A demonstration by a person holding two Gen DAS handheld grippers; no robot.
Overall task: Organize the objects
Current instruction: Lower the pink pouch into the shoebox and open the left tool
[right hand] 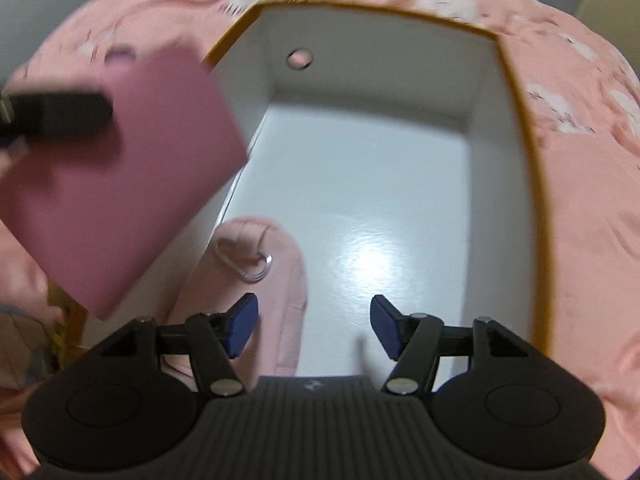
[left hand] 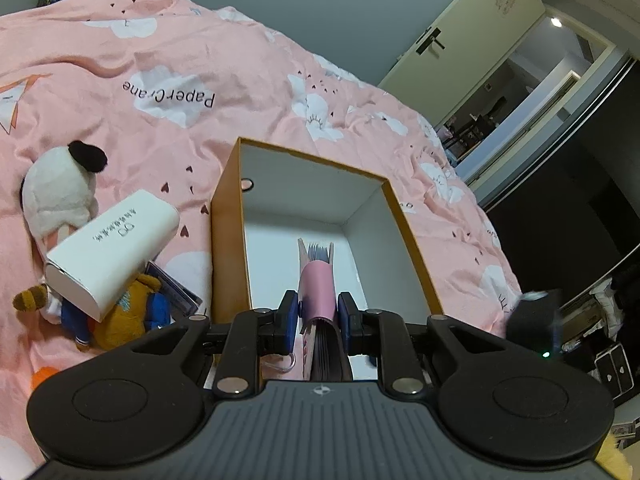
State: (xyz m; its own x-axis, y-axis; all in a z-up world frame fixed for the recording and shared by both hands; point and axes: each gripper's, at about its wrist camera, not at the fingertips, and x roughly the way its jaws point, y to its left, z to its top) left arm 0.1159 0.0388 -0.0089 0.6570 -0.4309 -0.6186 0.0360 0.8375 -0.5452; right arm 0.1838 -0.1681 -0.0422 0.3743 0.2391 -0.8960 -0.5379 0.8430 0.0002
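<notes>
My left gripper (left hand: 319,314) is shut on a pink notebook (left hand: 319,292), held edge-on over the near end of an open orange box with a white inside (left hand: 228,232). In the right wrist view the same notebook (right hand: 132,184) hangs over the box's left wall (right hand: 240,92), with the left gripper's finger (right hand: 60,114) clamped on it. My right gripper (right hand: 314,330) is open and empty above the box's white floor (right hand: 360,200). A pink pouch with a metal clip (right hand: 256,256) lies in the box just ahead of its left fingertip.
The box sits on a bed with a pink quilt (left hand: 200,80). Left of the box lie a white oblong case (left hand: 112,252), a white plush (left hand: 60,192), an orange plush (left hand: 124,316) and a flat packet (left hand: 172,284). A door (left hand: 460,40) stands beyond the bed.
</notes>
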